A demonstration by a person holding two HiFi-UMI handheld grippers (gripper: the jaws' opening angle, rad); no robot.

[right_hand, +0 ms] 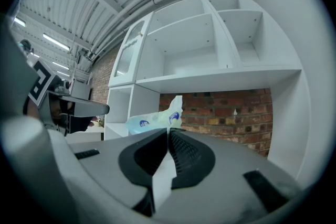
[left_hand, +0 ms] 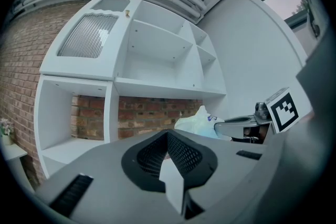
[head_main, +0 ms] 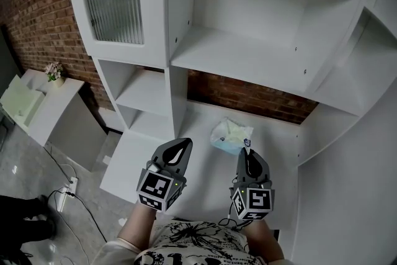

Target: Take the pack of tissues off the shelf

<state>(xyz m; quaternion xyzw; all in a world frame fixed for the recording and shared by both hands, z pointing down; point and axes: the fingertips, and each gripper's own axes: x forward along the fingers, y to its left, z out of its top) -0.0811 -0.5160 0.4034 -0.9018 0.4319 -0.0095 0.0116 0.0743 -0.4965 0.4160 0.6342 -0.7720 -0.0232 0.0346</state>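
The pack of tissues [head_main: 229, 135], a pale blue-and-white soft plastic pack, lies on the low white shelf board [head_main: 198, 127] in front of the brick back wall. My right gripper [head_main: 246, 153] is shut, its tips right at the pack's near right corner; a grip on the wrapper cannot be made out. In the right gripper view the pack [right_hand: 149, 120] shows just beyond the shut jaws [right_hand: 169, 131], one flap sticking up. My left gripper [head_main: 185, 144] hangs shut and empty to the left of the pack. From the left gripper view the pack [left_hand: 197, 122] lies ahead on the right.
The white shelf unit has empty compartments above [head_main: 248, 22] and a ribbed-glass door [head_main: 115, 0] at upper left. An upright panel [head_main: 307, 133] bounds the pack's bay on the right. A low white table with a small flower pot [head_main: 54, 71] and floor cables [head_main: 68, 186] lie left.
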